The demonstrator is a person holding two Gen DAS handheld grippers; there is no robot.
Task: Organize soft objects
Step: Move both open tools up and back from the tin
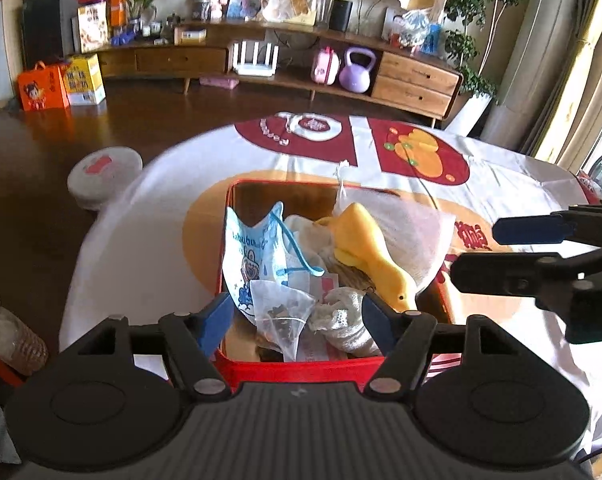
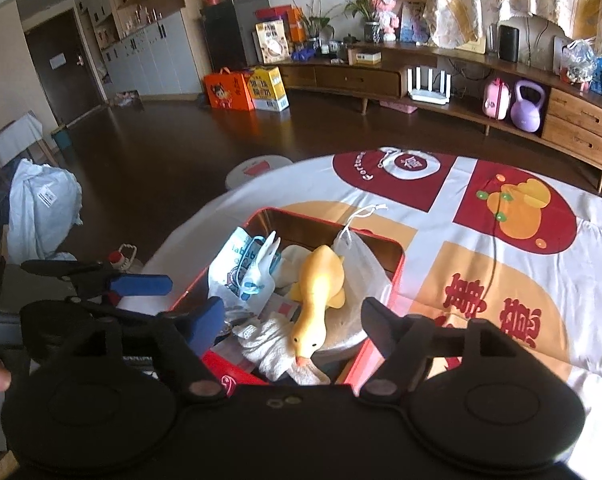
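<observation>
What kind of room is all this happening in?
Most likely a home living room: a long wooden media console along the wall, potted plants, a purple kettlebell, and a table under a festive red-and-orange cloth.

Tabletop (image 2: 441,216) under a white cloth (image 1: 141,216) printed with red and orange panels. Red box (image 1: 301,368) sits directly on the cloth, near the tabletop's near-left edge. Beyond the box, red panels; right of it, orange panel with red characters.
</observation>
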